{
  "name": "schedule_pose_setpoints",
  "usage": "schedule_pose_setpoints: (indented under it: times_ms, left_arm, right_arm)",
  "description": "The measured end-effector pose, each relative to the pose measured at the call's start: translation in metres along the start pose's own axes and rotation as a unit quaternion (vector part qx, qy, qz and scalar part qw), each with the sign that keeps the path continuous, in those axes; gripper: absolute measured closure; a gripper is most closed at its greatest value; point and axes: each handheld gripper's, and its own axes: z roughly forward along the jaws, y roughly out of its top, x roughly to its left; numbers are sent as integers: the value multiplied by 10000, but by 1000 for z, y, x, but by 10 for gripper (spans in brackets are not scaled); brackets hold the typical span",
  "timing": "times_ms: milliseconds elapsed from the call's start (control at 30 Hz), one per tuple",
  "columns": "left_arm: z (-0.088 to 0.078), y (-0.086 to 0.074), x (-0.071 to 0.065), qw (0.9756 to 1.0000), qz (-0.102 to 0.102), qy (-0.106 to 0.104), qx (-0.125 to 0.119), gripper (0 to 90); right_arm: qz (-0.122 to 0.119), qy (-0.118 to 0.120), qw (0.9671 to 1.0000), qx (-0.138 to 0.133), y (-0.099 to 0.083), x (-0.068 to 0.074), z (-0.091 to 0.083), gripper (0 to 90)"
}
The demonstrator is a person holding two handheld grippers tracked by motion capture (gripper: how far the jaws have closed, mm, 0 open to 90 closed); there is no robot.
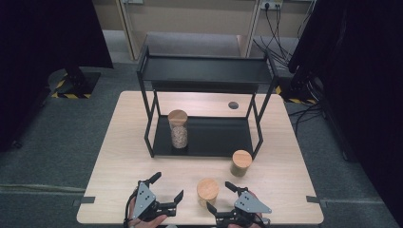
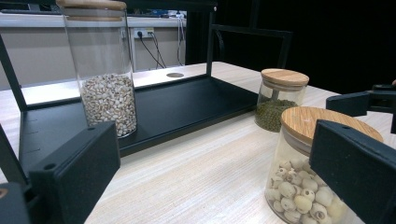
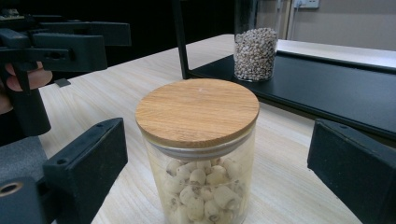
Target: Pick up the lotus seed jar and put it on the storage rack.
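The right gripper (image 1: 219, 196) is lining up on the nearest jar (image 3: 198, 154), fingers spread either side, not touching; next they must close below its lid; the left gripper (image 1: 166, 187) waits spread, empty.

1. The left gripper (image 1: 167, 186) is held low at the near table edge, with its jaws wide apart.
2. The right gripper (image 1: 221, 195) is beside it, with its jaws spread and pressing on nothing.
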Motion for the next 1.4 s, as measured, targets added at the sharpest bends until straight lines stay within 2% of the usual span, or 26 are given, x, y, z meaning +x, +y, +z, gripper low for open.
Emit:
schedule_pose_setpoints:
  times_ms: [367, 533, 767, 967, 1100, 1400]
  left_arm:
    - [-1, 0, 1, 10000, 6, 0, -15, 14]
    - [-1, 0, 1, 10000, -4, 5, -21, 14]
    - [-1, 0, 1, 10000, 0, 3, -25, 14]
    - [-1, 0, 1, 10000, -9, 5, -32, 14]
    - [-1, 0, 1, 10000, -20, 3, -51, 14]
    - [-1, 0, 2, 10000, -32, -2, -14, 14]
  right_arm:
    - [-105, 80, 9998, 130, 3, 2, 13, 95]
    - [-140, 58, 9995, 278, 7, 5, 20, 146]
    - [-64, 88, 9993, 363, 10, 3, 25, 238]
    - [-303, -28, 9989, 360, 13, 9, 23, 254]
    - [-188, -60, 9992, 336, 13, 7, 22, 254]
    - [-90, -253, 9995, 188, 21, 2, 19, 254]
